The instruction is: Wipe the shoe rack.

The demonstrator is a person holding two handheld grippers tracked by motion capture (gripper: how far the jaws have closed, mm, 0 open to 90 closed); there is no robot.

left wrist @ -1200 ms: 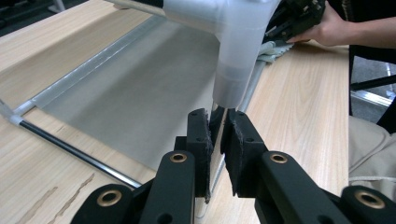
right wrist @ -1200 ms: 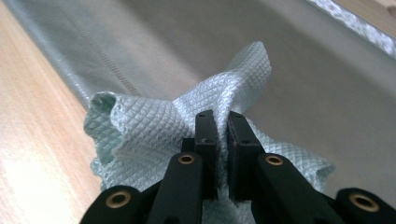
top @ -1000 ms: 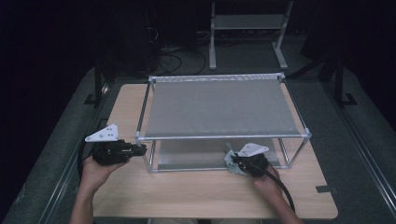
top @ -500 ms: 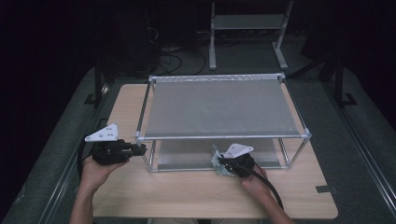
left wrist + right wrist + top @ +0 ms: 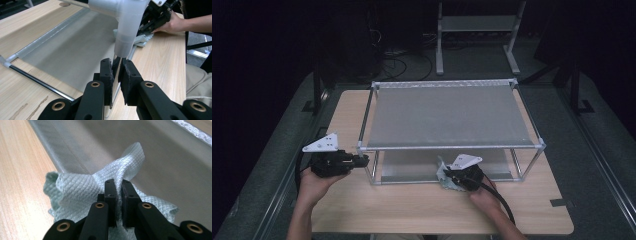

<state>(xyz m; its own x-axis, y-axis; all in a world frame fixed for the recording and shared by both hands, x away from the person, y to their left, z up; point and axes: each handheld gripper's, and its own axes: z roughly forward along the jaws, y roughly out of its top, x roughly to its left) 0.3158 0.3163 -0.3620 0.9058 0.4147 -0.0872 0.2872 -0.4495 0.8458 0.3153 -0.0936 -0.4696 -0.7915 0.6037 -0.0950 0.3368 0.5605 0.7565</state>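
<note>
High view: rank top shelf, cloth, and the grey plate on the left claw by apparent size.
1. Top shelf, by far the largest.
2. Grey plate and cloth: too close to rank. The right claw and its own plate cover much of the cloth, so its full extent is hidden.

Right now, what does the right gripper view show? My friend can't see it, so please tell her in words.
The right gripper, black with two jaws, is shut on a crumpled pale green cloth. The cloth lies at the edge of the rack's grey lower shelf. Light wooden table shows on the left.
</note>
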